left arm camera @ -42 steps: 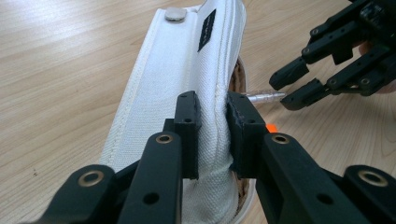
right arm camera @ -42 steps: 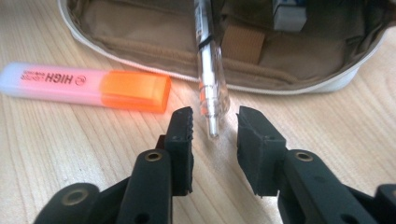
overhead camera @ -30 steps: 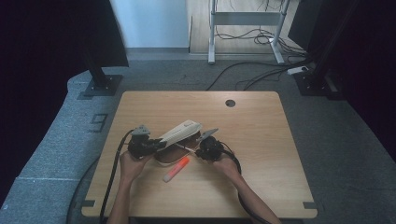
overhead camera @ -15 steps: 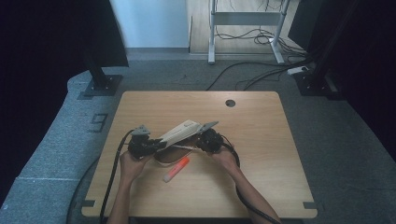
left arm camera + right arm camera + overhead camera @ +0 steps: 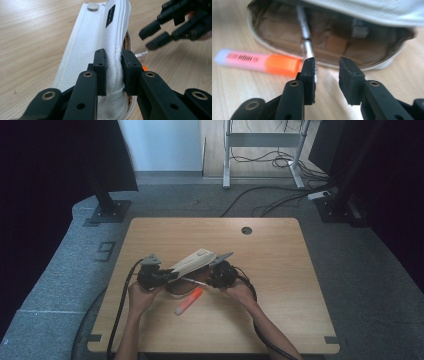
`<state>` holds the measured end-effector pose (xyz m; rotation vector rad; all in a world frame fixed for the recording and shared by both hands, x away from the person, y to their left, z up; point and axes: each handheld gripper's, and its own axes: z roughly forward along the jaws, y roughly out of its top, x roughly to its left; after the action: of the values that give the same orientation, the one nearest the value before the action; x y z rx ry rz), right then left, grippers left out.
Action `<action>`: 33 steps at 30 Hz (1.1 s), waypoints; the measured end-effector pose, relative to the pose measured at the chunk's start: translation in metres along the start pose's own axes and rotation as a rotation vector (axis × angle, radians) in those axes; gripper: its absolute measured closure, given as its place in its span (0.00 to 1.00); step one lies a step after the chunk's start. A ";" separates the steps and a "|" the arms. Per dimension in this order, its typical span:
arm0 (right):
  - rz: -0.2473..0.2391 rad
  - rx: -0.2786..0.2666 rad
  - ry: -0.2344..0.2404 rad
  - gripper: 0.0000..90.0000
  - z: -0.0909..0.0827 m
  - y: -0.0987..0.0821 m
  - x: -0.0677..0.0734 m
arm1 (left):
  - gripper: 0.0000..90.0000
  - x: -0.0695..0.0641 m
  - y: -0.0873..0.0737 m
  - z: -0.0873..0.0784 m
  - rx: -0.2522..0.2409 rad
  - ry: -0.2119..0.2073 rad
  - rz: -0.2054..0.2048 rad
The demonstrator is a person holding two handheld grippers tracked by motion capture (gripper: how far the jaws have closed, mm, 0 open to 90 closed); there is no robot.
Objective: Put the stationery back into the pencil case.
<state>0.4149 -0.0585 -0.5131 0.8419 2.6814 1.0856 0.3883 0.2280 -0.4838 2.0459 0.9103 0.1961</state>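
Pencil case [image 5: 192, 262], white, mid-desk [image 5: 280, 270], flap pinched and lifted by left tool [image 5: 113, 66]. Silver pen [image 5: 305, 37] lies partly inside the mouth, tip end sticking out; right tool [image 5: 327, 67] just opened, jaws narrowly apart, nothing between the pads. Orange highlighter [image 5: 189, 301] on the desk beside the case, not yet packed. Versus earlier frame: right tool sits nearer the opening; case unmoved.

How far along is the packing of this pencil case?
Done: the left tool clamps the white pencil case flap up. In hand: a silver pen sits half inside, the right tool just opened. Left: the orange highlighter lies outside on the table.
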 end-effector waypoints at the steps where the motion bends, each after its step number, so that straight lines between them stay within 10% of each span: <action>1: -0.008 0.008 0.004 0.70 0.001 -0.001 0.001 | 0.84 0.000 0.000 0.000 0.000 -0.001 -0.001; 15: -0.036 0.045 -0.005 0.87 0.014 -0.002 0.000 | 0.84 0.000 0.000 0.000 0.003 0.000 0.002; 33: -0.031 0.033 -0.095 0.77 0.028 0.024 -0.023 | 0.84 0.000 0.000 0.000 0.004 0.000 0.003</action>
<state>0.4539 -0.0401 -0.5198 0.8332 2.6317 0.9719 0.3882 0.2276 -0.4838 2.0513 0.9081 0.1967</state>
